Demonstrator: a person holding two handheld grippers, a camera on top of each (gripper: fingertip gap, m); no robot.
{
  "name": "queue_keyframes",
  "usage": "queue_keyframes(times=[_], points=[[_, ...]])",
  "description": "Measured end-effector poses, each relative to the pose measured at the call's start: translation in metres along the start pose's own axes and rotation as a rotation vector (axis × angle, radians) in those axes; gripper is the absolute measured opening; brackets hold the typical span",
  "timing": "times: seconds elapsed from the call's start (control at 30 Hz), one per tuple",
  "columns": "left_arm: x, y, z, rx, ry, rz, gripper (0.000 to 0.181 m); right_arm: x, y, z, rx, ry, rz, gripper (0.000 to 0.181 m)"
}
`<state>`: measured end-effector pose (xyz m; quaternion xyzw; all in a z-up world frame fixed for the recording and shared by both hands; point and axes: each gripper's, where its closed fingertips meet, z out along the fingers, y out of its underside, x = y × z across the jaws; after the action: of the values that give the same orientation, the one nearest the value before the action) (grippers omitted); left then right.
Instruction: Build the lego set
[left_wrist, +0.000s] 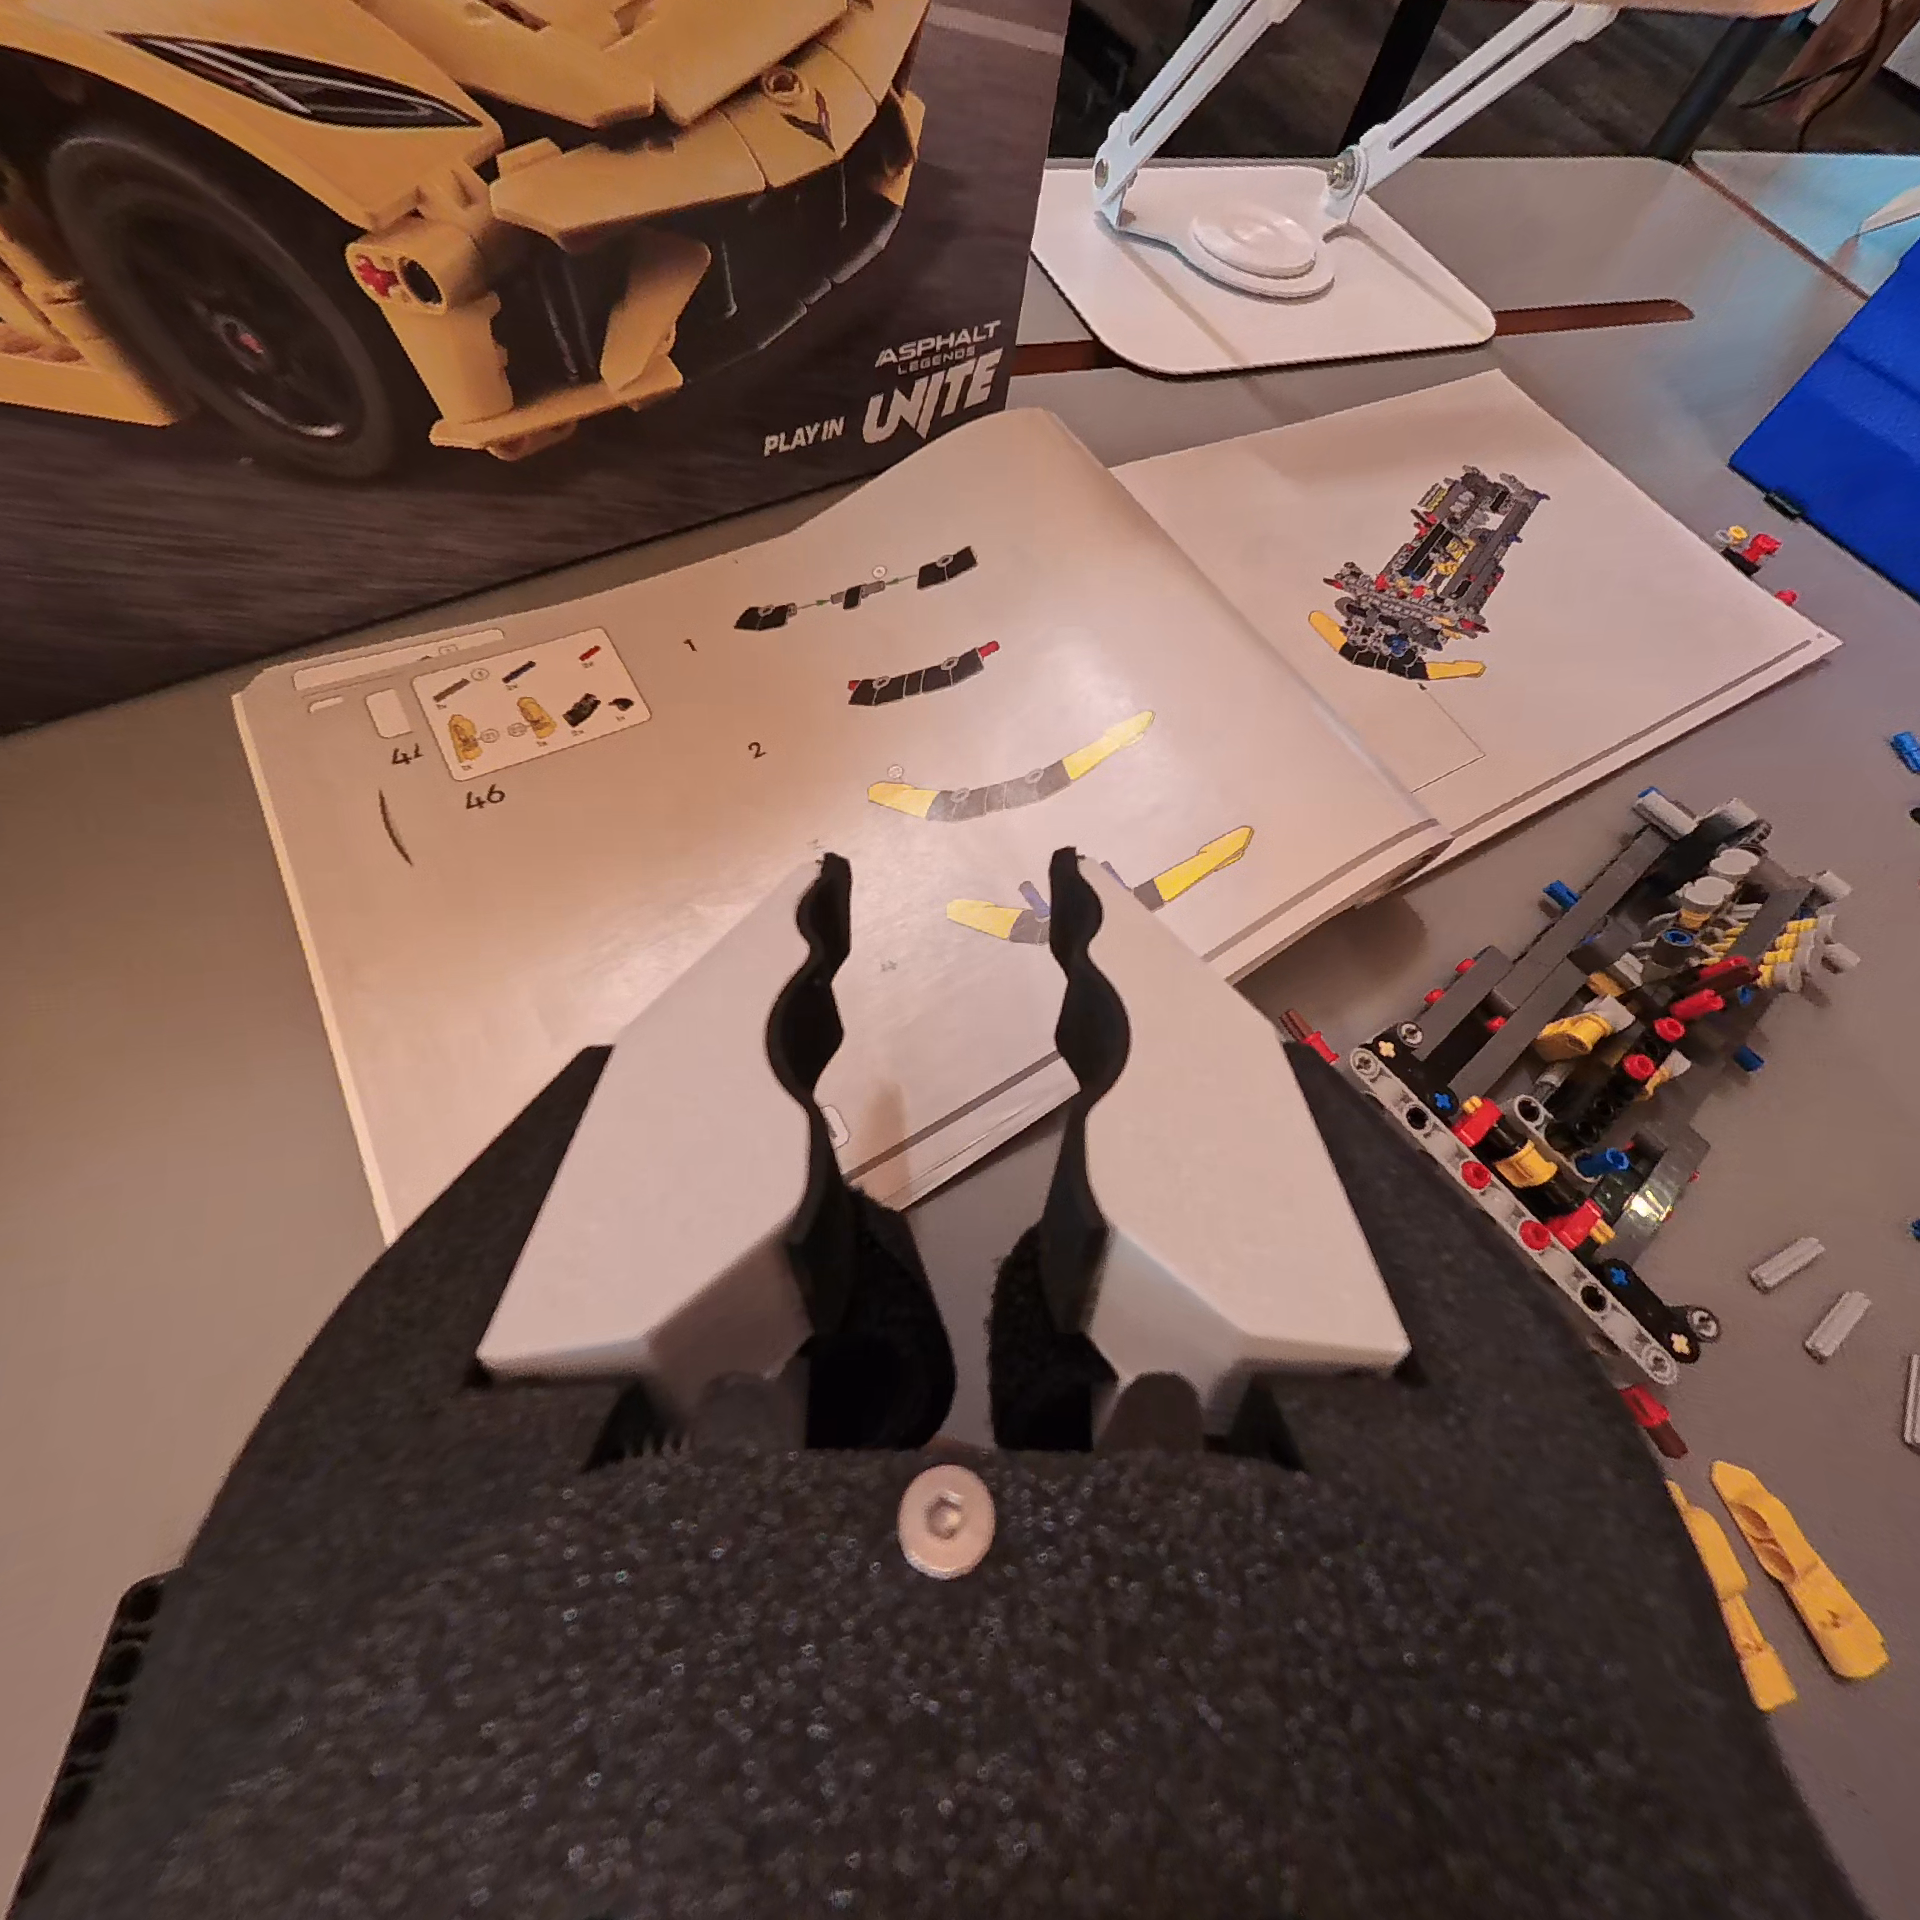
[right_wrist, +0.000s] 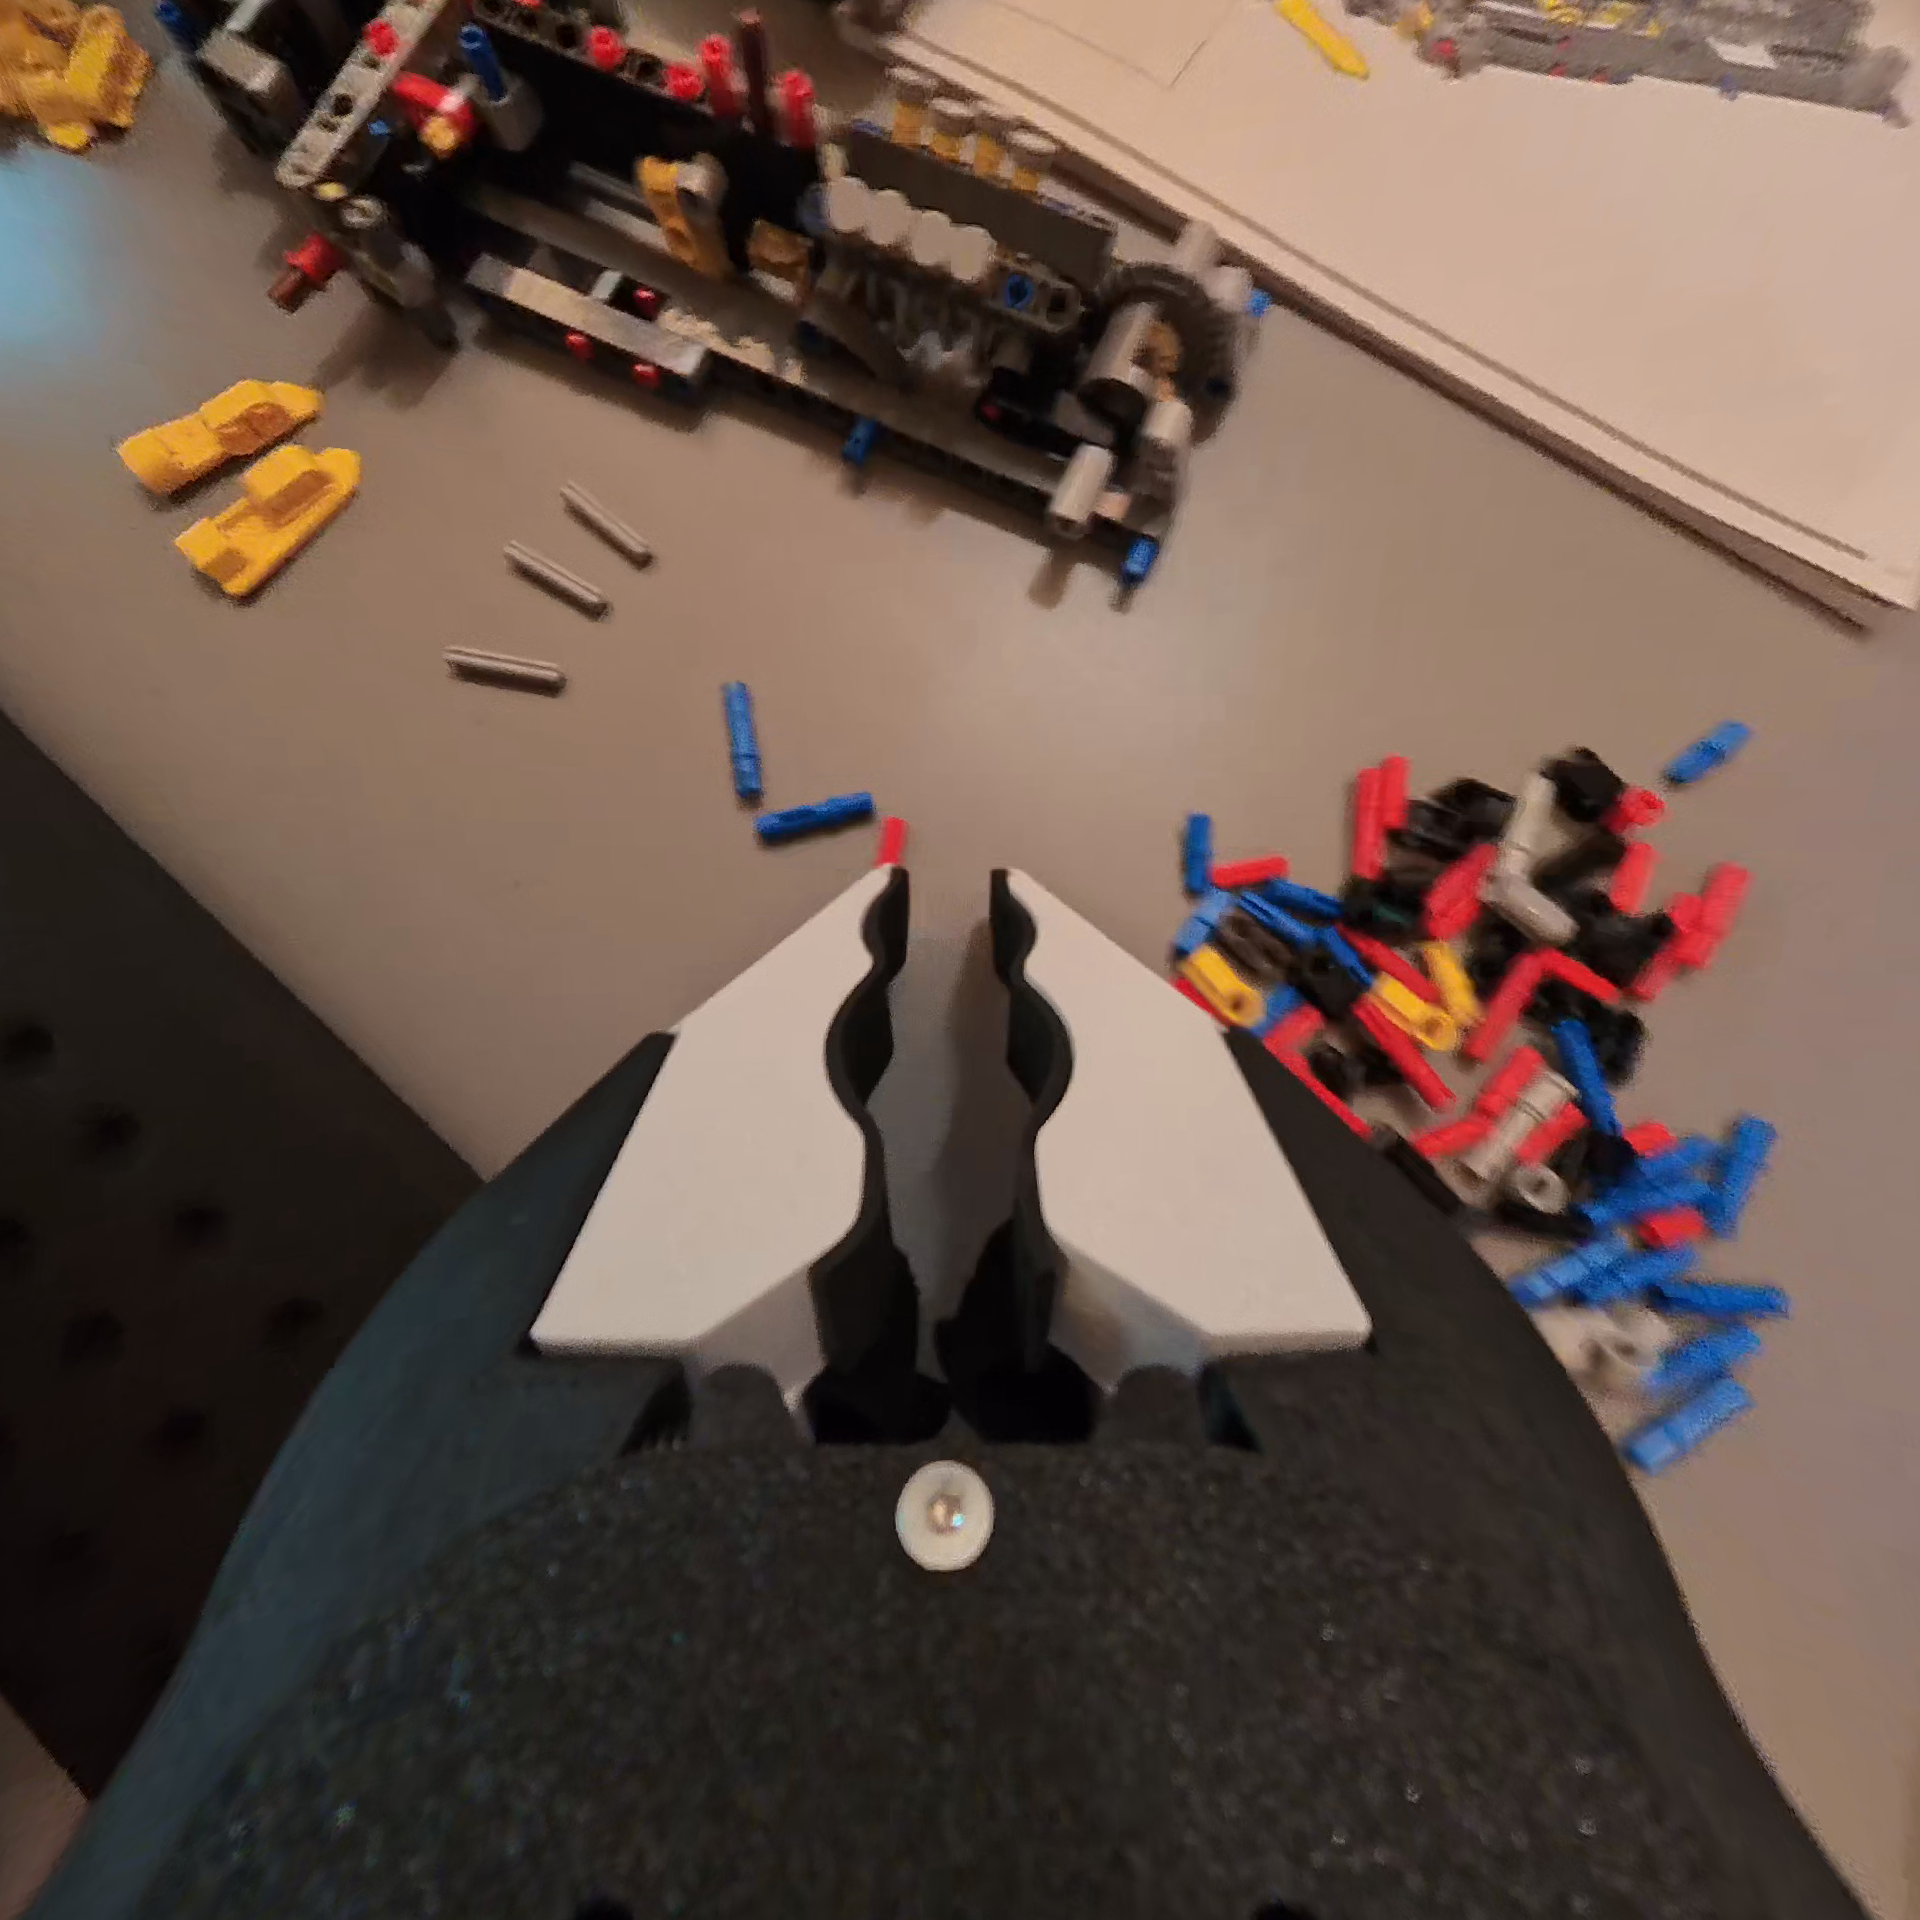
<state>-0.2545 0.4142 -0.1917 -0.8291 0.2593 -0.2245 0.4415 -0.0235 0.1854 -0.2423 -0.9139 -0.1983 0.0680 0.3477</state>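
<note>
We see our left gripper (left_wrist: 951, 878) hovering over the open instruction booklet (left_wrist: 727, 831), its fingers (left_wrist: 821, 935) spread with a clear gap and nothing between them. The booklet lies flat on the grey table (left_wrist: 135, 987); its pages carry printed step numbers and part diagrams of black and yellow curved pieces. Behind it, at the far left, stands the set's box (left_wrist: 468, 312), showing a yellow sports car and some printed lettering at its lower right corner. A white stand (left_wrist: 1268, 281) rests on the table far right of the box, and a blue container (left_wrist: 1849, 436) sits at the right edge.

The partly built chassis (left_wrist: 1579, 1070) lies to the right of the booklet, grey and black beams studded with red, blue and yellow pins. Near it lie two yellow panel pieces (left_wrist: 1787, 1579) and short grey axles (left_wrist: 1787, 1262).

Our right gripper (right_wrist: 945, 883) hangs above bare table, fingers (right_wrist: 1039, 997) slightly parted and holding nothing. Just beyond its tips lie two blue pins (right_wrist: 810, 816) and a red pin (right_wrist: 890, 840), which appears close to the left fingertip; we cannot tell whether it touches. A pile of loose red, blue, black and yellow connectors (right_wrist: 1507, 1039) lies to the right.
</note>
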Motion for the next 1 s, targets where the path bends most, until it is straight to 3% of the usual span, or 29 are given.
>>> queue_keyframes(times=[0.17, 0.87, 1.0], points=[[0.002, 0.000, 0.000, 0.001, 0.007, -0.002, 0.037, 0.053, 0.025, -0.030, -0.015, 0.182, 0.130, 0.010], [0.001, 0.001, 0.001, -0.003, 0.003, 0.000, 0.037, 0.048, 0.029, -0.017, -0.064, 0.067, -0.031, 0.010], [0.001, 0.001, 0.001, -0.004, 0.004, -0.001, 0.037, 0.047, 0.028, -0.016, -0.073, 0.105, -0.084, 0.010]])
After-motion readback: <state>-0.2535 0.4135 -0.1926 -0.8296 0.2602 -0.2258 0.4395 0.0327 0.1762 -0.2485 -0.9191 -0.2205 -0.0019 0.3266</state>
